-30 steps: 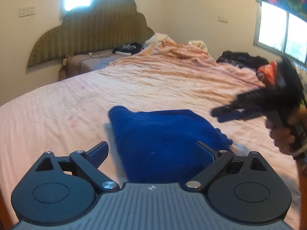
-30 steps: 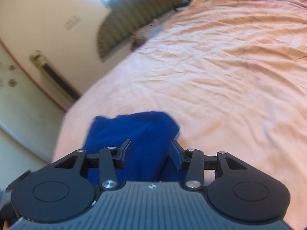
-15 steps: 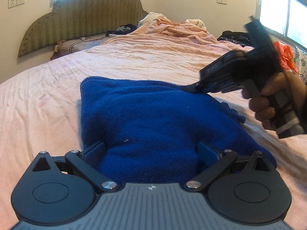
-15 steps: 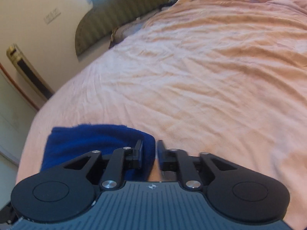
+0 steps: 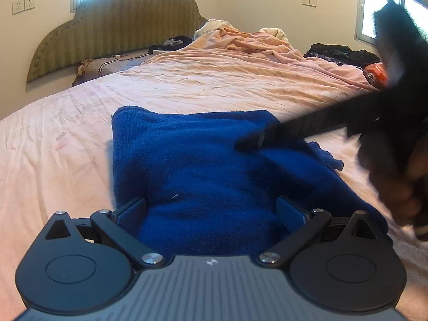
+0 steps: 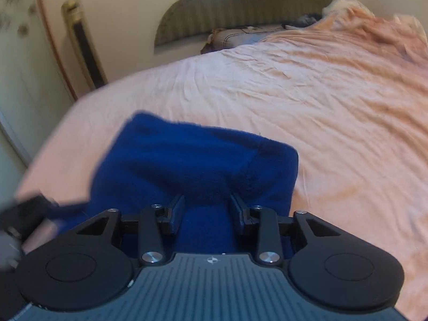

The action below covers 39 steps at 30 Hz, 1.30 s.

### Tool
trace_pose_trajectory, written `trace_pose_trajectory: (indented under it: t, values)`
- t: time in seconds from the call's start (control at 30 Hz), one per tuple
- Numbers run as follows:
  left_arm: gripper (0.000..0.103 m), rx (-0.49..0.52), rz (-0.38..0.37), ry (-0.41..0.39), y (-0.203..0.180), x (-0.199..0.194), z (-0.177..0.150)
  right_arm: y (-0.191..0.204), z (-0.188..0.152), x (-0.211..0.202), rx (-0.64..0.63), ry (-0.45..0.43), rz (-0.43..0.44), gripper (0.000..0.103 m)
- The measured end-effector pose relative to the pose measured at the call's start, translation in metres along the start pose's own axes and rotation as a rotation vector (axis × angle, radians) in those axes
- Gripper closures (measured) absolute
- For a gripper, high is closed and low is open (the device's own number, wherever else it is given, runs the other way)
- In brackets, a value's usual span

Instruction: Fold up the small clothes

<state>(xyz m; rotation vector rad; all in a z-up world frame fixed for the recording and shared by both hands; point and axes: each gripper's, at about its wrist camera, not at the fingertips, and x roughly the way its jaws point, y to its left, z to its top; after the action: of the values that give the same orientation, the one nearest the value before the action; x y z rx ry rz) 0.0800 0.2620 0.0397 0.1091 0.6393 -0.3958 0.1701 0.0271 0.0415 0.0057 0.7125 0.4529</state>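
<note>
A blue fleece garment [image 5: 214, 165] lies folded into a thick rectangle on the pink bedsheet [image 5: 67, 139]. My left gripper [image 5: 211, 208] is open wide at the garment's near edge, one finger at either side of the cloth, with nothing pinched. My right gripper [image 5: 248, 144], held by a hand [image 5: 401, 187], reaches in from the right and its tip rests on the garment's top. In the right wrist view the right gripper [image 6: 207, 211] is open just over the blue garment [image 6: 203, 160], and the left gripper [image 6: 21, 214] is a dark blur at the left.
A rumpled peach sheet [image 5: 240, 42] is heaped near the padded headboard [image 5: 120, 24]. Dark clothes [image 5: 342, 53] and an orange bag [image 5: 375, 71] lie at the far right. The bed's left edge [image 6: 53, 123] drops off towards a pale wall.
The right gripper, shut at the garment's far edge half a second ago, has opened and moved left onto the middle of the garment. The left gripper has stayed open at the near edge.
</note>
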Motion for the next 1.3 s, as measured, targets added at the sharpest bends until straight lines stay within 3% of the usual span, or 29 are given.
trace_pose_trajectory:
  t: [0.03, 0.2, 0.27, 0.37, 0.43, 0.53, 0.6, 0.67, 0.7, 0.73, 0.8, 0.83, 0.9, 1.07, 1.1, 1.13, 1.17, 1.2, 1.23, 1.3]
  values:
    - [0.000, -0.001, -0.001, -0.003, 0.000, 0.000, 0.000, 0.000, -0.001, 0.004, -0.038, -0.007, -0.012, 0.064]
    - [0.000, -0.012, -0.016, -0.009, 0.004, -0.005, 0.000, -0.003, 0.013, -0.002, 0.023, 0.034, -0.021, 0.065]
    - [0.000, -0.034, -0.018, -0.017, 0.007, -0.023, -0.002, -0.004, 0.009, -0.030, 0.089, -0.005, -0.030, 0.061]
    - [0.000, -0.101, -0.056, -0.049, 0.018, -0.063, -0.018, -0.017, -0.019, -0.084, 0.197, -0.083, 0.056, 0.049]
    - [0.000, -0.217, -0.097, -0.027, 0.033, -0.080, -0.032, -0.028, -0.043, -0.106, 0.282, -0.069, 0.075, 0.045]
    - [0.000, -0.453, -0.186, 0.073, 0.057, -0.080, -0.051, -0.043, -0.077, -0.116, 0.415, 0.017, 0.125, 0.046]
    - [0.000, -0.547, -0.250, 0.047, 0.067, -0.081, -0.055, -0.045, -0.092, -0.112, 0.464, 0.076, 0.170, 0.046]
    - [0.000, -0.660, -0.318, 0.060, 0.078, -0.074, -0.056, -0.040, -0.097, -0.112, 0.451, 0.063, 0.198, 0.046]
    - [0.001, -0.695, -0.348, 0.069, 0.082, -0.069, -0.055, -0.040, -0.096, -0.109, 0.474, 0.071, 0.241, 0.058]
    - [0.005, -0.719, -0.371, 0.071, 0.085, -0.063, -0.054, -0.042, -0.096, -0.104, 0.507, 0.088, 0.282, 0.082]
    - [0.067, -0.737, -0.389, 0.102, 0.087, -0.054, -0.051, -0.043, -0.097, -0.094, 0.544, 0.116, 0.305, 0.086]
    - [0.091, -0.741, -0.382, 0.155, 0.086, -0.046, -0.048, -0.042, -0.097, -0.093, 0.533, 0.114, 0.302, 0.086]
    - [0.091, -0.742, -0.339, 0.189, 0.085, -0.042, -0.048, -0.036, -0.095, -0.103, 0.509, 0.109, 0.312, 0.087]
    - [0.090, -0.639, -0.310, 0.159, 0.077, -0.071, -0.044, -0.034, -0.103, -0.129, 0.472, 0.086, 0.298, 0.087]
    - [0.088, -0.612, -0.302, 0.185, 0.075, -0.066, -0.045, -0.035, -0.107, -0.126, 0.462, 0.091, 0.271, 0.085]
    - [0.087, -0.581, -0.288, 0.209, 0.072, -0.059, -0.048, -0.035, -0.110, -0.122, 0.471, 0.093, 0.260, 0.073]
    - [0.086, -0.579, -0.295, 0.196, 0.072, -0.059, -0.051, -0.036, -0.112, -0.121, 0.497, 0.089, 0.253, 0.072]
    - [0.084, -0.582, -0.299, 0.202, 0.072, -0.061, -0.050, -0.037, -0.112, -0.123, 0.520, 0.080, 0.264, 0.064]
    - [0.076, -0.581, -0.292, 0.217, 0.073, -0.064, -0.046, -0.038, -0.110, -0.128, 0.524, 0.064, 0.263, 0.054]
    - [0.058, -0.558, -0.237, 0.196, 0.075, -0.082, -0.038, -0.039, -0.100, -0.145, 0.487, -0.026, 0.215, 0.053]
